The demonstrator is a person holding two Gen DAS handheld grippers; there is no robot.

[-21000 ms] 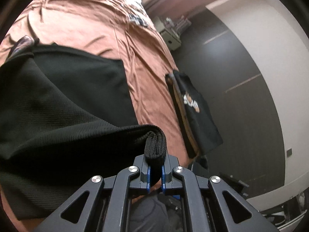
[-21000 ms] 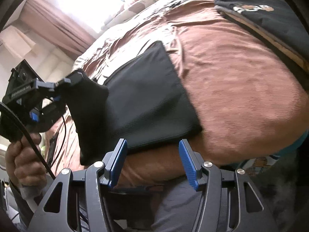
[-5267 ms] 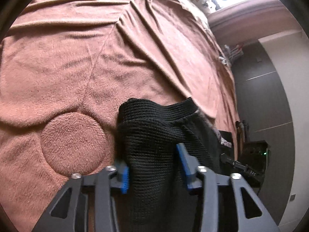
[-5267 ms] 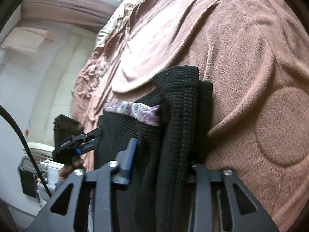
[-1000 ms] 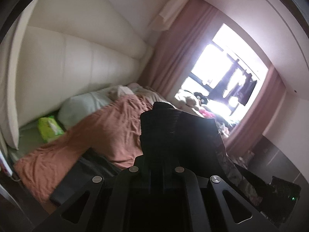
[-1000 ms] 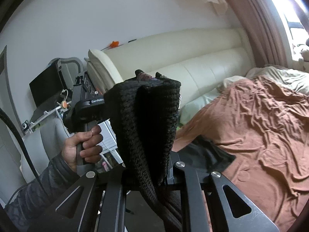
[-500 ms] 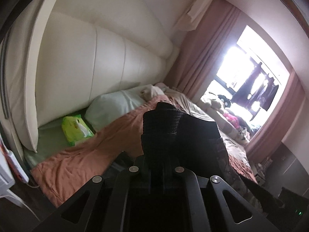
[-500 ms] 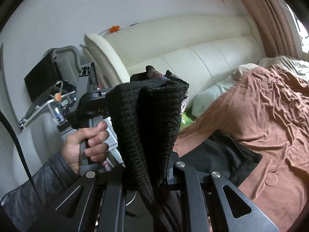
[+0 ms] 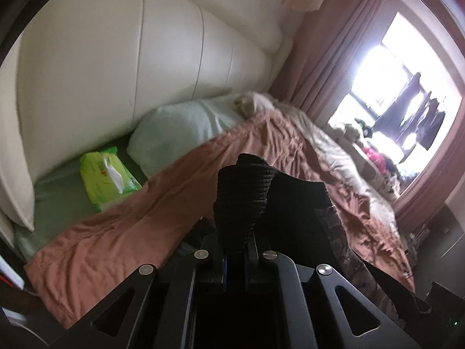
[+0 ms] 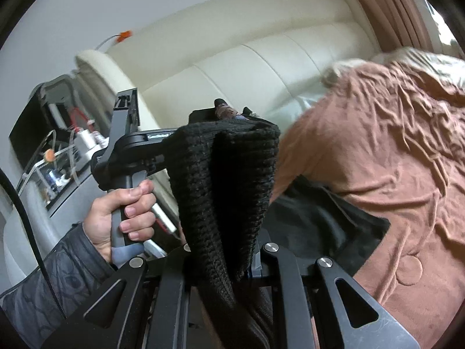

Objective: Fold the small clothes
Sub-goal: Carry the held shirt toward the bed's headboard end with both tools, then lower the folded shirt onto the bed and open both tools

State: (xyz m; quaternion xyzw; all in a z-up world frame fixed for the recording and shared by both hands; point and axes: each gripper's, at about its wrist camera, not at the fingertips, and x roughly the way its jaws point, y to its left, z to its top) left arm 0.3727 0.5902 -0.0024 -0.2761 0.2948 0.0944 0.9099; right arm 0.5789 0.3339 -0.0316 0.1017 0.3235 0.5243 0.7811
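Note:
A folded black knit garment (image 9: 241,197) is held up in the air between both grippers, above the brown bedspread (image 9: 139,232). My left gripper (image 9: 235,247) is shut on one thick edge of it. My right gripper (image 10: 223,258) is shut on the other edge (image 10: 223,189). The left gripper's body and the hand holding it show in the right wrist view (image 10: 128,157). A patterned lining peeks out at the garment's top (image 10: 226,112). Another dark garment (image 10: 319,218) lies flat on the bedspread below.
A cream padded headboard (image 9: 116,58) stands behind the bed. A pale pillow (image 9: 180,133) and a green tissue pack (image 9: 107,177) lie near it. A bright window with pink curtains (image 9: 407,72) is at the right. A desk with a monitor (image 10: 32,133) is at the left.
Both grippers have swung lower and closer to the head of the bed with the garment still held between them. The dark garment on the bed looks nearer.

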